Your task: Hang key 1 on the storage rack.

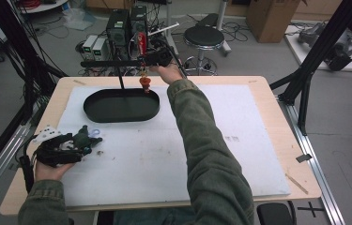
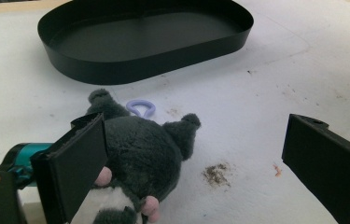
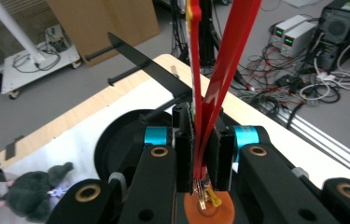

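Note:
My right gripper (image 1: 151, 58) (image 3: 202, 140) reaches past the table's far edge and is shut on a red strap (image 3: 224, 60). An orange charm (image 1: 145, 83) (image 3: 210, 210) dangles from the strap, just under the black hanger bar (image 1: 112, 62) (image 3: 140, 60). That bar stands on a post in the black oval tray (image 1: 94, 111) (image 2: 144, 70). My left gripper (image 1: 77, 144) (image 2: 200, 163) rests open at the near left. A grey plush toy (image 1: 82, 138) (image 2: 140, 154) with a lilac loop (image 2: 141, 108) lies against its left jaw.
A white mat (image 1: 239, 140) covers the wooden table. Beyond the far edge stand computer cases (image 1: 126, 28), a black stool (image 1: 203, 37) and a cardboard box (image 1: 270, 16). Black frame struts (image 1: 305, 79) rise at the right.

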Demonstrator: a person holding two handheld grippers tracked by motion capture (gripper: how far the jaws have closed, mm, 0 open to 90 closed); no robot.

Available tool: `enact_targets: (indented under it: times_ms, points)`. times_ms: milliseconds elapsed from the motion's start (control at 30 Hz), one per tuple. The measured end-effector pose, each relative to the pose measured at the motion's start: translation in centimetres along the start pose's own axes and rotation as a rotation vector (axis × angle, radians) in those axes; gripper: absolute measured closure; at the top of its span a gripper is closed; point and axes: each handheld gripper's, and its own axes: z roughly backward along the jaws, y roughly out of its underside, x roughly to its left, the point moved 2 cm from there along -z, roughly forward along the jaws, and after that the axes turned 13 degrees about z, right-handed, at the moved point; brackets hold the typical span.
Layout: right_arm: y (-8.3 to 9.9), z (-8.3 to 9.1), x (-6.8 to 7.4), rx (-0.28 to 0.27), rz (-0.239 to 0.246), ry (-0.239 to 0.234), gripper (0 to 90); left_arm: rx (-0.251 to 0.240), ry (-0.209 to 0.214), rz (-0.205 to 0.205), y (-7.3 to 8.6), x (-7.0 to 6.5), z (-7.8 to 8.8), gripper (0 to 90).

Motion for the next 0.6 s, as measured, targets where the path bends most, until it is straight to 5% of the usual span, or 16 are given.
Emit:
enact_targets:
  times_ms: [167,300,433,467,533,600]
  points:
    - [0.1,-0.2,-0.5,-0.026,-0.007,0.024,82.4,-0.004,-0.001,0.004,0.0,0.1,0.0,7.2]
    - [-0.1,-0.2,-0.7,-0.122,-0.044,0.019,79.9,-0.010,-0.001,0.008,-0.1,0.1,0.1,7.2]
    - [0.0,-0.1,-0.8,-0.091,-0.004,0.089,81.7,-0.001,-0.001,-0.002,0.0,0.0,0.1,7.2]
    - [0.0,0.0,-0.9,-0.092,-0.019,0.101,73.9,0.000,-0.001,-0.001,0.0,0.0,0.1,7.1]
    - [0.1,0.2,-1.2,-0.084,-0.024,0.161,44.1,-0.005,0.000,0.001,0.0,0.0,0.1,7.2]
    - [0.3,0.7,-1.5,-0.081,-0.041,0.153,24.9,-0.004,0.000,0.002,0.0,0.1,0.1,7.2]
